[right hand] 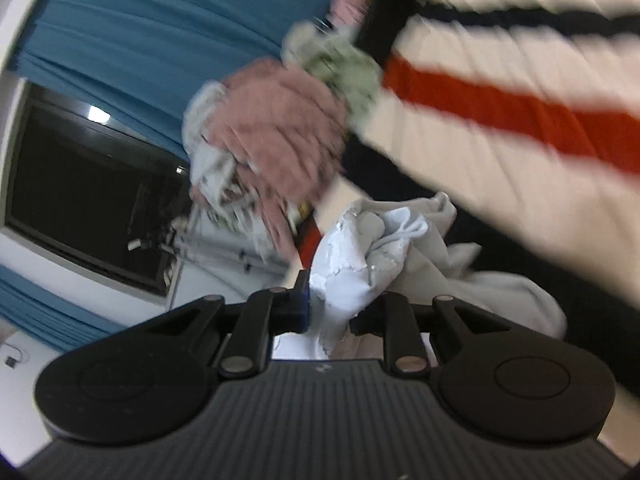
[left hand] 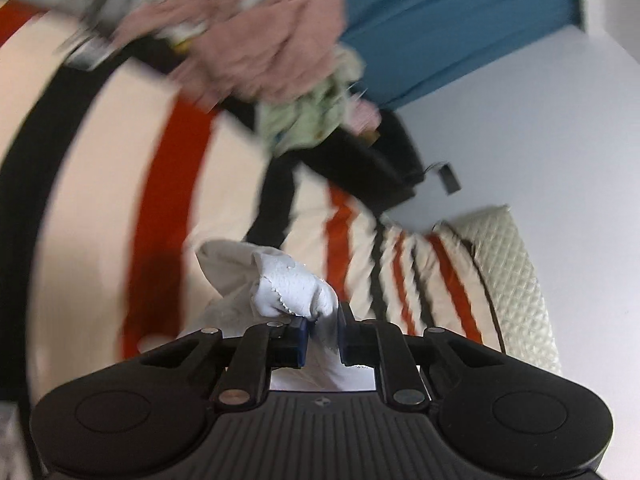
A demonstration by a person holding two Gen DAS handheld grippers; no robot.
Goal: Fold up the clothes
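While both views smear with motion, the left gripper is clamped on a white garment bunched over the striped bedspread. On the right, the right gripper pinches that cloth too. My read: they're lifting it to spread; next comes drawing its edges apart. Beyond the bedspread: laundry pile, blue curtain, dark window.

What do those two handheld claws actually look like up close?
Both look alike. The left claw and right claw each have a matte black body with a ribbed central panel, a round raised disc on either side, and black linkage bars joined by silver rivets. Blue pads line the fingertips. No cables show.
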